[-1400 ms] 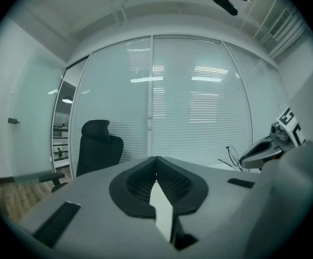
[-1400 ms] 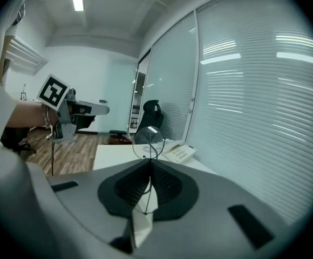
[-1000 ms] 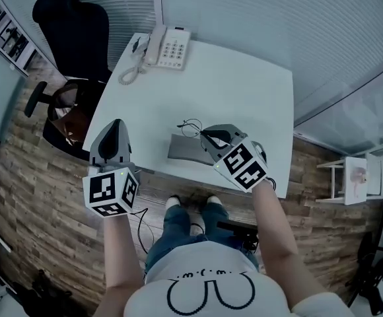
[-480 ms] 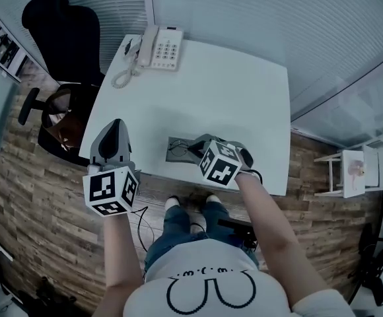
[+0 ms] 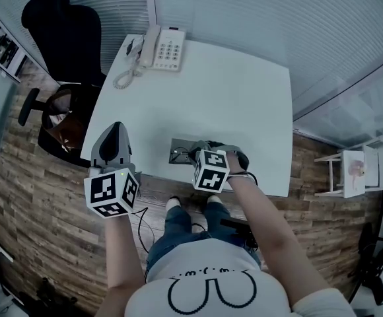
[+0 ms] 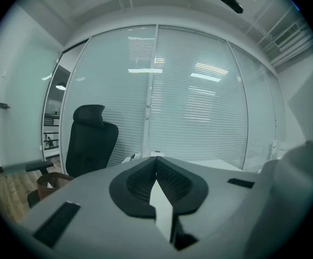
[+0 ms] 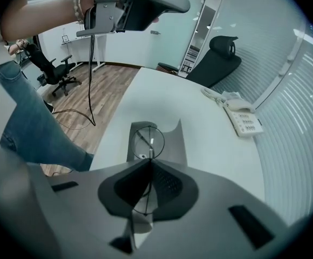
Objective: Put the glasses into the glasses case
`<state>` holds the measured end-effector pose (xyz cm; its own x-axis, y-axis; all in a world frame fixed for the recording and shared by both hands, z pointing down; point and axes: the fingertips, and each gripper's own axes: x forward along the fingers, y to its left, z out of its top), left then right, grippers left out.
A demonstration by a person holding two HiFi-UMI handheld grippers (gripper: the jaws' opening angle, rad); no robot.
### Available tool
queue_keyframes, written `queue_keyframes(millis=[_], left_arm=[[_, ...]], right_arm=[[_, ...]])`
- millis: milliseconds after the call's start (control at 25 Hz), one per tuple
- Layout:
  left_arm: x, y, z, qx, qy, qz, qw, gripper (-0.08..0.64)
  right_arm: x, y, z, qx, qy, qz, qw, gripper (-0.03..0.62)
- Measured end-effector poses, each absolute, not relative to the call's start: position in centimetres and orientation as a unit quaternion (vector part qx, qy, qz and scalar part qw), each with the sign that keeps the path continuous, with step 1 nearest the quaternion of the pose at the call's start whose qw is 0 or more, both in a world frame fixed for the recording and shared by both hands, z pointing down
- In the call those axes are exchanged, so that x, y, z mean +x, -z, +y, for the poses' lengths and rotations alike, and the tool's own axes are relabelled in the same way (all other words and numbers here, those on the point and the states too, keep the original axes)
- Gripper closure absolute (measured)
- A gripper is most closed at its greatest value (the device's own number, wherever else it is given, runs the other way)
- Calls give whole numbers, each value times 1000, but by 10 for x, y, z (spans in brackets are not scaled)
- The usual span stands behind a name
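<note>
The thin wire-framed glasses (image 7: 148, 140) hang in my right gripper (image 7: 145, 163), which is shut on the frame; one round lens ring sits just above the open grey glasses case (image 7: 170, 143). In the head view the right gripper (image 5: 195, 152) points left over the case (image 5: 176, 149) near the front edge of the white table (image 5: 244, 98), and the glasses (image 5: 183, 154) show as dark wire at its tip. My left gripper (image 5: 117, 129) is held off the table's left front corner, jaws shut (image 6: 156, 158) with nothing in them.
A white desk phone (image 5: 162, 48) with a coiled cord sits at the table's far left corner, also in the right gripper view (image 7: 242, 117). A black office chair (image 5: 66, 38) stands left of the table. A small white stand (image 5: 353, 174) is on the wood floor at the right.
My right gripper has swung left and down with the glasses, from beside the case to over it. The left gripper has stayed where it was.
</note>
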<state>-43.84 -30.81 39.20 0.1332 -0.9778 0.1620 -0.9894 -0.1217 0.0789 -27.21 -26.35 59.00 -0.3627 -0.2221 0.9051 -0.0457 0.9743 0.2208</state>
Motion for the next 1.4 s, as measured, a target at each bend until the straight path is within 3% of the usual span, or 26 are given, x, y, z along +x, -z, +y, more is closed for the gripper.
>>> queue_keyframes(millis=[440, 680, 880, 1000, 1080, 1400], left_arm=[[-445, -395, -307, 747, -23, -659, 90, 543], [-446, -389, -307, 757, -18, -647, 86, 543], [-444, -383, -301, 776, -17, -625, 78, 545], [-442, -378, -296, 786, -15, -614, 71, 543], [-438, -375, -293, 792, -13, -607, 65, 543], [-416, -351, -276, 806, -15, -591, 18, 545]], right_arm=[[-271, -597, -253, 81, 44, -819, 567, 567], [-267, -573, -261, 135, 29, -830, 541, 488], [-268, -511, -265, 240, -28, -871, 427, 486], [-263, -477, -264, 301, -47, -883, 358, 527], [-257, -457, -261, 330, -40, -883, 331, 578], [-230, -376, -247, 428, 16, -877, 218, 583]])
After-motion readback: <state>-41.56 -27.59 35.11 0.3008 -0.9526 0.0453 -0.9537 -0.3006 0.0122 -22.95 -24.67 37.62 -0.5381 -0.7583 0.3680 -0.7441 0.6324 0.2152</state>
